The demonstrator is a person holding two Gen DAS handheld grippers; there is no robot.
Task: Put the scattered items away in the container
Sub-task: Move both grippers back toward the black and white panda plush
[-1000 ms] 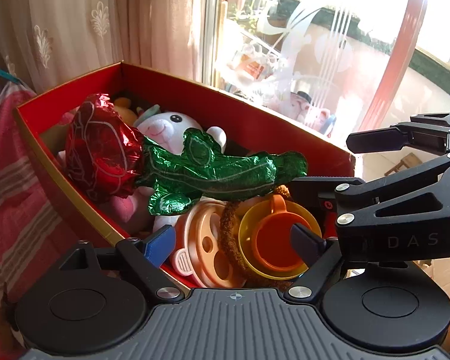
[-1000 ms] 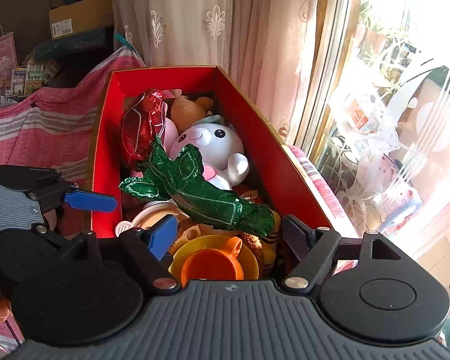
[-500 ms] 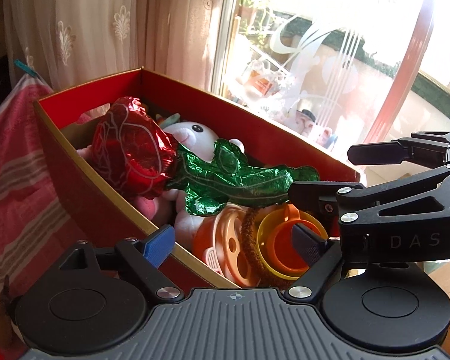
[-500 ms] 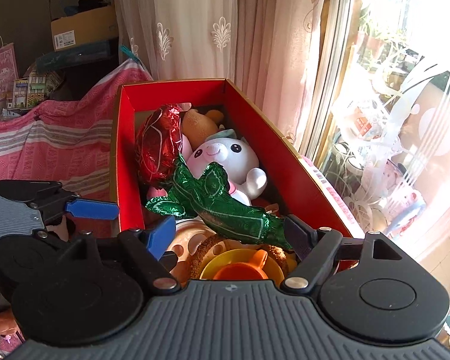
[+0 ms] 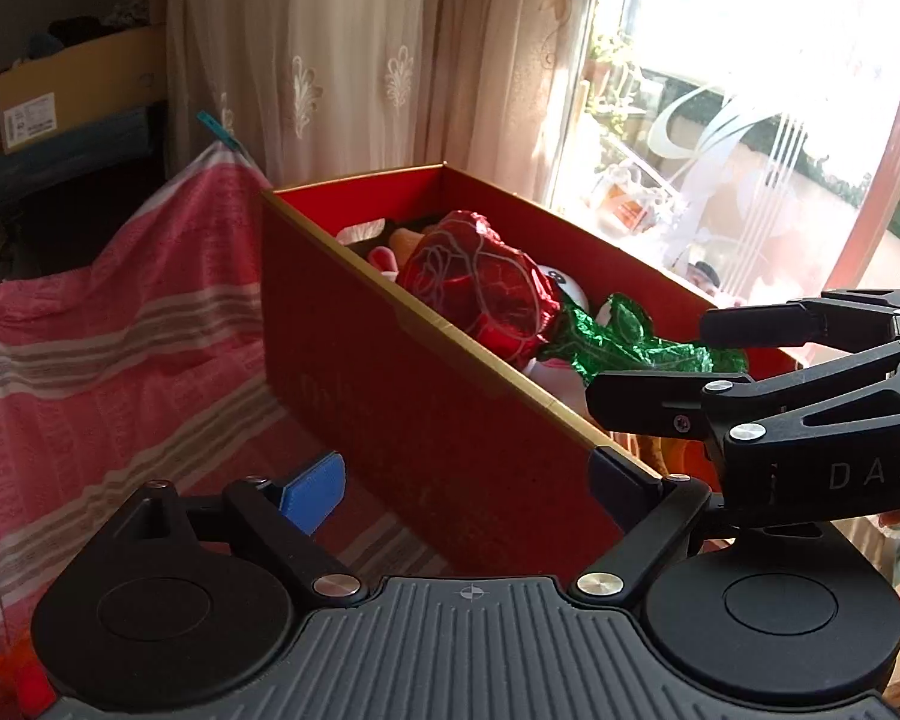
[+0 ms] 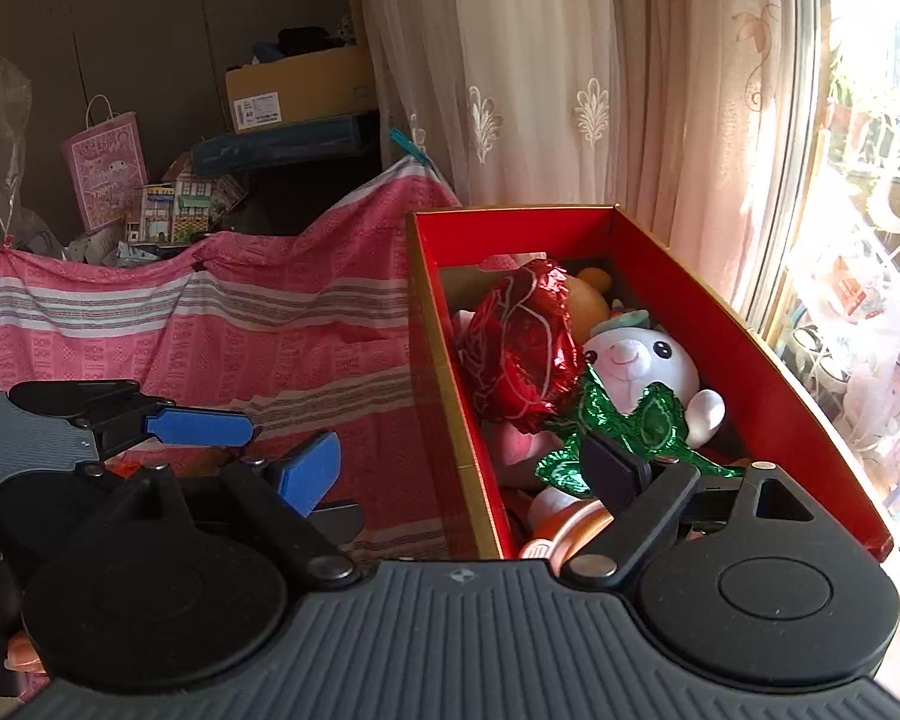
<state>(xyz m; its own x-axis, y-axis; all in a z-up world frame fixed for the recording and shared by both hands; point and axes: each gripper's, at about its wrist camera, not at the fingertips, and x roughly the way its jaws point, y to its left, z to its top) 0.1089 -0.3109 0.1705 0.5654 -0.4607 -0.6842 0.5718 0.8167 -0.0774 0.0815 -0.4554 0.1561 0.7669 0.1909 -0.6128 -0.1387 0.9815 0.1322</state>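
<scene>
Two grippers, left point(image 5: 468, 489) and right point(image 6: 471, 471), both empty: fingers apart, right's opening; red box point(image 6: 720, 330) at two o'clock, full of toys.

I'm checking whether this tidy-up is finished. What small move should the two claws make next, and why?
Probably draw both back from the red box and look over the pink cloth for leftovers. The left claw is open and empty; the right claw is empty, its jaws opening; the foil rose already lies inside.
</scene>
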